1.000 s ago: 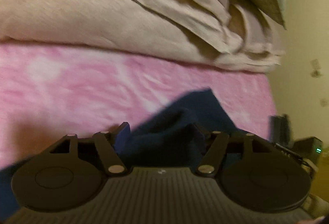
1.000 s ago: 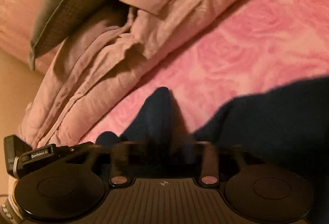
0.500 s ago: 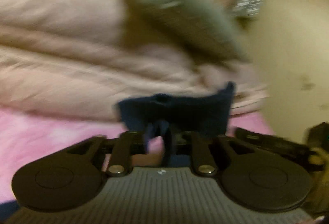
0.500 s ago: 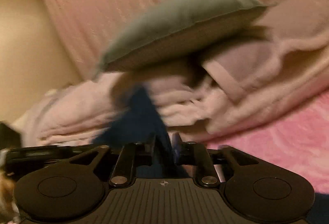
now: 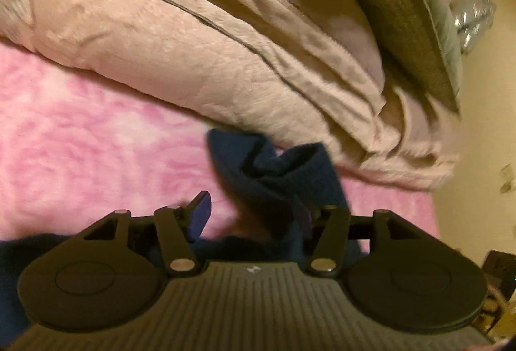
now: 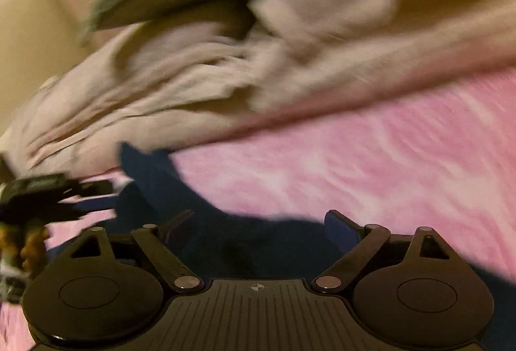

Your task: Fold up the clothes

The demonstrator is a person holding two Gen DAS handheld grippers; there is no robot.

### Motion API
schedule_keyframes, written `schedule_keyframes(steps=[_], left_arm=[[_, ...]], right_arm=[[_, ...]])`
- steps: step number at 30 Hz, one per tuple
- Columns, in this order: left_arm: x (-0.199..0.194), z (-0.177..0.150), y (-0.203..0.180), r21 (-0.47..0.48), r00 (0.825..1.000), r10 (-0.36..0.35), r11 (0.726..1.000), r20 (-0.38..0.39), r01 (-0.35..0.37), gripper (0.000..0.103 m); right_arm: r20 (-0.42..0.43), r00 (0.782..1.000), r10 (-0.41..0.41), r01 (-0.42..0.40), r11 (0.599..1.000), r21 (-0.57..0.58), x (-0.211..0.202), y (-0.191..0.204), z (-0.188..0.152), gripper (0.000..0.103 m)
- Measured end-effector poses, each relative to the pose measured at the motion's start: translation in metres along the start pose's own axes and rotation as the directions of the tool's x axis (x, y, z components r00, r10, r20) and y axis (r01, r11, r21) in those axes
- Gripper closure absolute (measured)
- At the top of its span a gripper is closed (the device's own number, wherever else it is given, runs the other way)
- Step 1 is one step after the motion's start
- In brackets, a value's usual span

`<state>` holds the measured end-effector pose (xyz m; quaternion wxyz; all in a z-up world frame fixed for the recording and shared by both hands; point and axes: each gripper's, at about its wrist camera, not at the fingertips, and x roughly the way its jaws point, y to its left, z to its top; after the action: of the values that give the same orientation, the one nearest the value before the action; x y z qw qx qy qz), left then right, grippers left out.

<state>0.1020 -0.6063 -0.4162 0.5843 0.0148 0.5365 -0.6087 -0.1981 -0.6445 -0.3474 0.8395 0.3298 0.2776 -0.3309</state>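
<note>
- navy garment [image 5: 277, 177]: lies on the pink bedspread [image 5: 90, 151], one bunched end raised just in front of the beige duvet [image 5: 200, 61]; half a second ago that end hung up pinched between both claws, now it slumps back toward the bed.
- left gripper [image 5: 251, 215]: jaws opening, fairly wide; the navy cloth drapes over its right-hand finger and sits in the gap, with no pad seen pressing on it. half a second ago the same jaws stood narrow on the cloth.
- right gripper [image 6: 258, 228]: jaws wide and easing inward; navy cloth lies beneath and between them, unclamped. half a second ago a strip of cloth rose from a narrow gap here.
- grey-green cushion [image 5: 416, 6]: rests on top of the duvet, away from the work.
- both views are blurred by motion, the right one more so.
- reading for the task: the lifted edge appears to have been laid down and let go, so one fold is likely placed; whether it lies flat cannot be told, since the raised end looks crumpled and may need smoothing or a fresh grasp.
</note>
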Motion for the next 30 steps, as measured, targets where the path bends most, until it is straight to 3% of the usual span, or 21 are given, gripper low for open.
schedule_keyframes(steps=[1,3,8,9,10,12,13,14,15,17,19,22,23,25,27,28,29,30], left_arm=[[0.004,0.001,0.0,-0.016,1.0,0.005,1.0,-0.003,-0.005,0.052],[0.006,0.003,0.001,-0.052,1.0,0.01,0.999,-0.012,-0.01,0.052],[0.012,0.004,0.005,-0.121,0.999,-0.024,0.993,-0.033,0.02,0.048],[0.016,0.005,0.006,-0.133,0.999,-0.032,0.991,-0.043,0.026,0.048],[0.02,0.006,0.008,-0.141,0.998,-0.046,0.989,-0.048,0.039,0.05],[0.031,0.007,0.01,-0.145,0.996,-0.075,0.987,-0.053,0.066,0.058],[0.036,0.008,0.01,-0.136,0.995,-0.083,0.988,-0.06,0.074,0.081],[0.039,0.01,0.009,-0.116,0.993,-0.103,0.989,-0.059,0.096,0.094],[0.038,0.011,0.006,-0.08,0.99,-0.135,0.988,-0.043,0.131,0.099],[0.021,0.011,-0.011,0.048,0.979,-0.2,0.979,0.045,0.198,0.099],[-0.007,0.008,-0.032,0.23,0.951,-0.273,0.944,0.145,0.236,0.099],[-0.019,0.005,-0.058,0.461,0.943,-0.263,0.875,0.202,0.146,0.099],[-0.016,0.005,-0.064,0.502,0.947,-0.241,0.858,0.211,0.106,0.099],[0.006,0.01,-0.067,0.508,0.968,-0.151,0.861,0.2,0.029,0.098],[0.037,0.013,-0.062,0.486,0.988,0.011,0.87,0.152,-0.084,0.096],[0.049,0.013,-0.059,0.471,0.988,0.093,0.87,0.126,-0.142,0.09],[0.055,0.013,-0.056,0.45,0.981,0.159,0.872,0.114,-0.194,0.088],[0.052,0.011,-0.055,0.427,0.976,0.182,0.878,0.12,-0.217,0.087]], right_arm=[[0.002,1.0,0.027,-0.027,0.999,-0.042,0.008,0.007,0.006,0.016],[-0.032,0.997,0.068,-0.071,0.992,-0.106,0.031,0.023,0.016,0.034],[-0.078,0.992,0.095,-0.11,0.969,-0.22,0.08,0.057,0.021,0.04],[-0.086,0.992,0.096,-0.112,0.971,-0.211,0.088,0.058,0.022,0.078],[-0.098,0.99,0.097,-0.114,0.977,-0.182,0.096,0.056,0.024,0.099],[-0.053,0.994,0.094,-0.098,0.992,-0.081,0.096,0.042,0.029,0.097],[-0.021,0.995,0.094,-0.095,0.995,-0.041,0.089,0.034,0.031,0.097],[0.004,0.995,0.095,-0.095,0.995,-0.005,0.082,0.026,0.033,0.097],[0.031,0.995,0.097,-0.098,0.995,0.023,0.074,0.019,0.034,0.097],[0.095,0.99,0.108,-0.112,0.993,0.033,0.051,0.009,0.033,0.097],[0.168,0.977,0.128,-0.132,0.991,0.013,0.029,0.002,0.032,0.097],[0.258,0.957,0.134,-0.132,0.991,-0.027,0.01,-0.003,0.032,0.098],[0.271,0.954,0.127,-0.122,0.992,-0.037,0.012,-0.004,0.034,0.097],[0.265,0.96,0.091,-0.088,0.996,-0.022,0.03,-0.006,0.039,0.097],[0.18,0.984,0.007,-0.016,0.999,0.051,0.062,-0.015,0.044,0.097],[0.109,0.994,-0.032,0.021,0.995,0.095,0.08,-0.021,0.045,0.097],[0.052,0.997,-0.058,0.05,0.989,0.137,0.091,-0.025,0.046,0.083],[0.025,0.996,-0.085,0.079,0.981,0.176,0.091,-0.027,0.045,0.058]])
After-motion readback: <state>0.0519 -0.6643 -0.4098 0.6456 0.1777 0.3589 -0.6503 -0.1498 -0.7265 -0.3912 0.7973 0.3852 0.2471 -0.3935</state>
